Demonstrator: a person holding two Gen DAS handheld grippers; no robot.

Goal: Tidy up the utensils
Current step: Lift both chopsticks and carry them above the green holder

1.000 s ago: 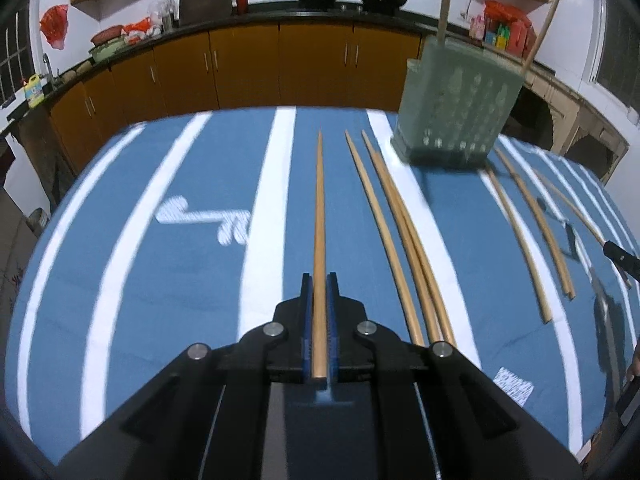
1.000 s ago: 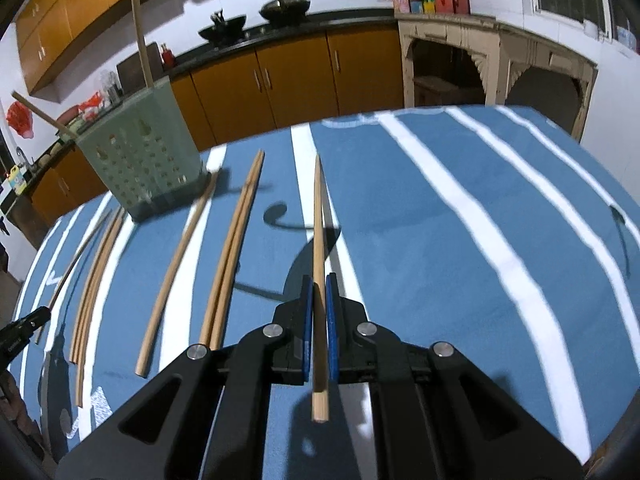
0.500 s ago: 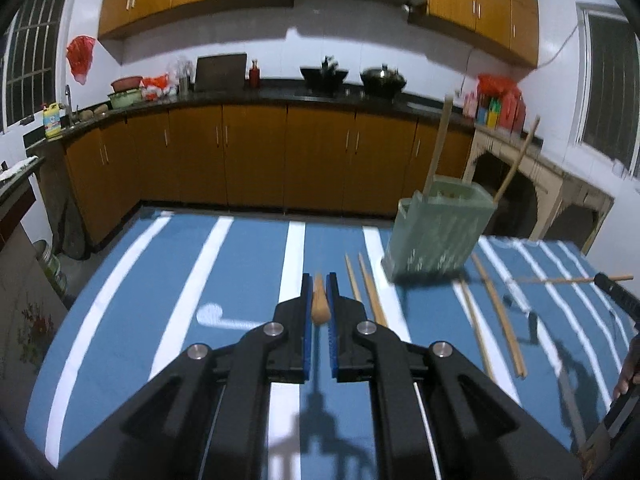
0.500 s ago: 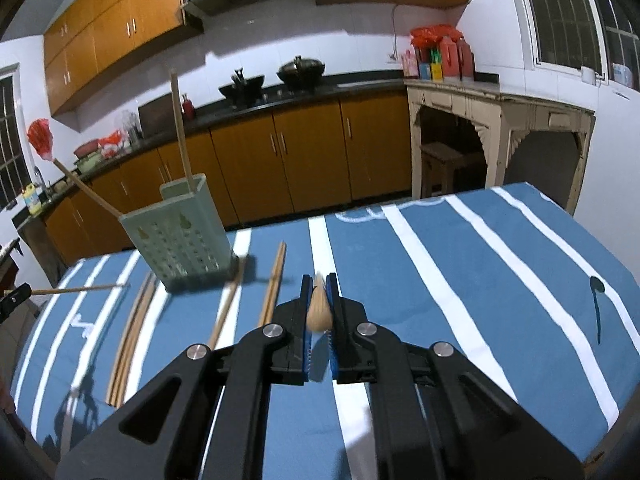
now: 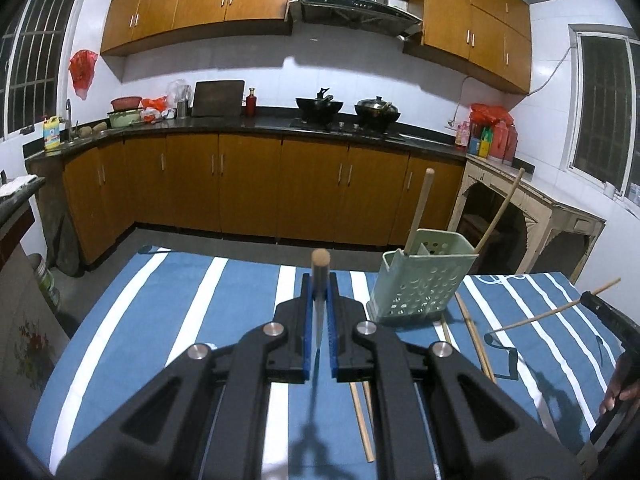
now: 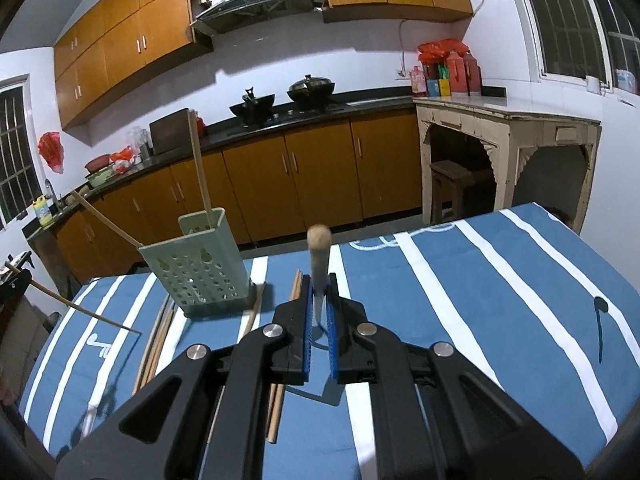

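Kitchen cupboards behind, striped blue tablecloth (image 5: 168,320) below. My left gripper (image 5: 319,320) and right gripper (image 6: 319,312) each clamp a chopstick (image 5: 320,264) (image 6: 319,248) above the table, near the green holder (image 6: 200,268). Light, stiff, smooth wood; I'd grip mid-length so it won't pivot.

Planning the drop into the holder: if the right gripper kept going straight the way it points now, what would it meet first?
Probably nothing on the table. The right gripper, shut on a chopstick, aims past the right side of the green utensil holder, over the striped tablecloth toward the cabinets. Depth is unclear.
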